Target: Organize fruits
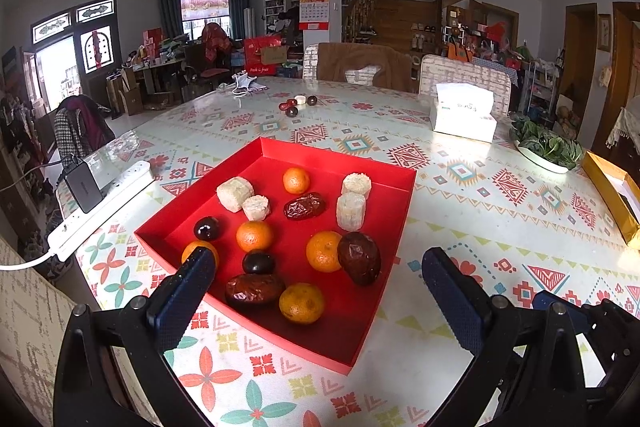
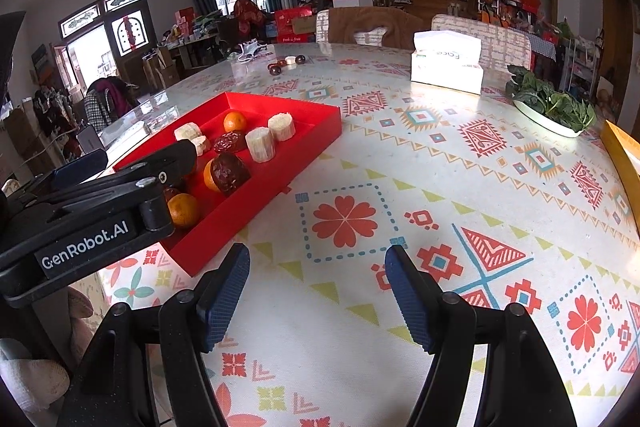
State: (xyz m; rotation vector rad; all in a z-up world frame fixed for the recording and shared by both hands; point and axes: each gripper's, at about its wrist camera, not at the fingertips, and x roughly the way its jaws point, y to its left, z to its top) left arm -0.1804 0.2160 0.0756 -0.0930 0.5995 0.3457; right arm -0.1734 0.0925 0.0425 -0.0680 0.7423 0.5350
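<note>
A red tray [image 1: 352, 343] sits on the patterned table and holds several small oranges [image 1: 324, 251], brown dates [image 1: 359, 258], dark round fruits [image 1: 258, 262] and pale cut sugarcane pieces [image 1: 351, 211]. My left gripper [image 1: 320, 273] is open and empty, its fingers straddling the tray's near part just above the fruit. The tray also shows in the right wrist view [image 2: 280, 183]. My right gripper [image 2: 318, 291] is open and empty over bare tablecloth to the right of the tray. The left gripper's body [image 2: 92, 211] hides part of the tray there.
A white power strip [image 1: 100, 207] with a black charger lies left of the tray. A tissue box [image 1: 464, 113], a dish of greens [image 1: 546, 147] and a yellow box [image 1: 612, 195] stand at the right. A few small fruits [image 1: 298, 105] lie far across the table. Chairs stand behind.
</note>
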